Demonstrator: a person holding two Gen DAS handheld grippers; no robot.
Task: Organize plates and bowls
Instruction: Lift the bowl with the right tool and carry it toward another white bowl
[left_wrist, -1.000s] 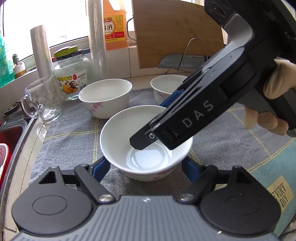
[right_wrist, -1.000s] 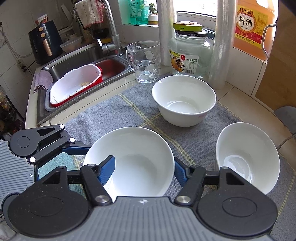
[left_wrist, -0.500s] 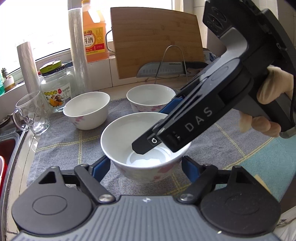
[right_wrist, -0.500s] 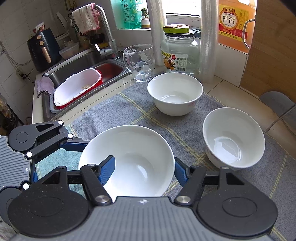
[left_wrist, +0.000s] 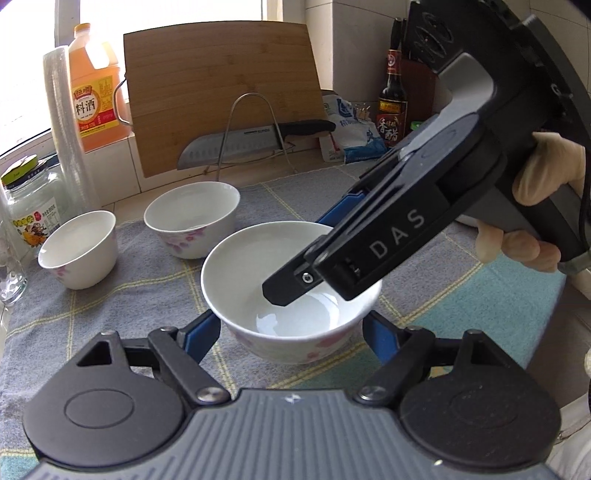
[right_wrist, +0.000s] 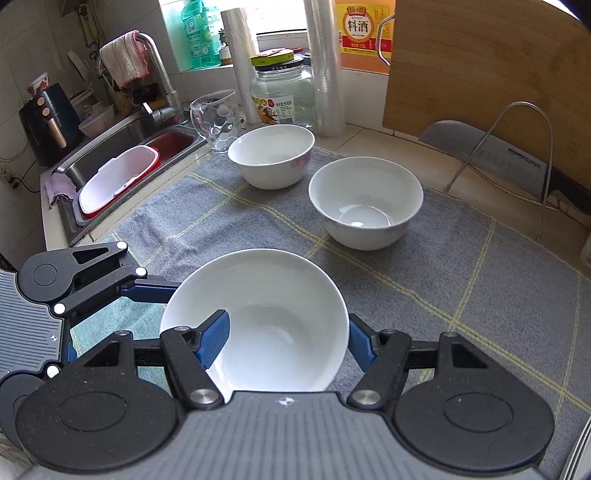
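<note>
A white bowl with pink flowers (left_wrist: 240, 266) hangs just above the grey checked cloth (left_wrist: 147, 295), tilted toward the right wrist camera (right_wrist: 280, 295). My left gripper (left_wrist: 291, 332) is shut on it, a blue finger pressed to each outer side. My right gripper (left_wrist: 301, 256) comes in from the right in a gloved hand (left_wrist: 546, 166). It is shut on the bowl's wall, one finger inside and one outside the rim (right_wrist: 284, 343). Two matching bowls stand on the cloth further back, one (right_wrist: 365, 199) nearer than the other (right_wrist: 271, 155).
A glass mug (right_wrist: 218, 118), a jar (right_wrist: 280, 99) and film rolls stand behind the bowls. The sink (right_wrist: 110, 147) with a red-rimmed tub lies left. A cutting board (left_wrist: 221, 92), a knife on a wire rack (left_wrist: 240, 144) and bottles line the back wall.
Both grippers have carried the bowl to the right along the counter and a little up. The other two bowls, the mug and the jar have slid off to the left and back.
</note>
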